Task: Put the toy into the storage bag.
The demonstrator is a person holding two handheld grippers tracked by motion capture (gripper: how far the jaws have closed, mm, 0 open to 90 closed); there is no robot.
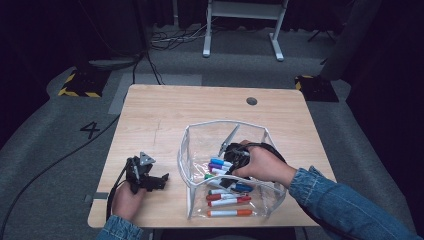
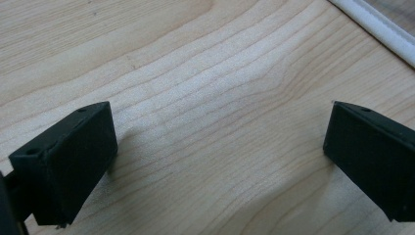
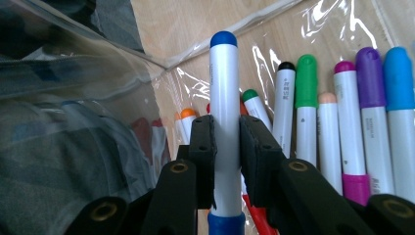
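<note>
Right gripper point(image 3: 226, 147): black pads clamped on the white barrel of a blue-capped marker point(image 3: 224, 98), cap pointing away from the camera, inside the clear plastic pouch point(image 1: 192, 200). Beside the held marker, lying loose on the pouch floor: green point(image 3: 306, 98), pink point(image 3: 348, 122), purple point(image 3: 371, 98) and light-blue point(image 3: 399, 98) capped markers, plus black- and orange-capped ones. Pouch: white-trimmed, open at the top, standing on the desk point(image 1: 160, 115) toward its near right corner. Left gripper point(image 1: 161, 181): jaws spread wide with nothing between them, resting low over bare wood near the near left corner, well apart from the pouch.
</note>
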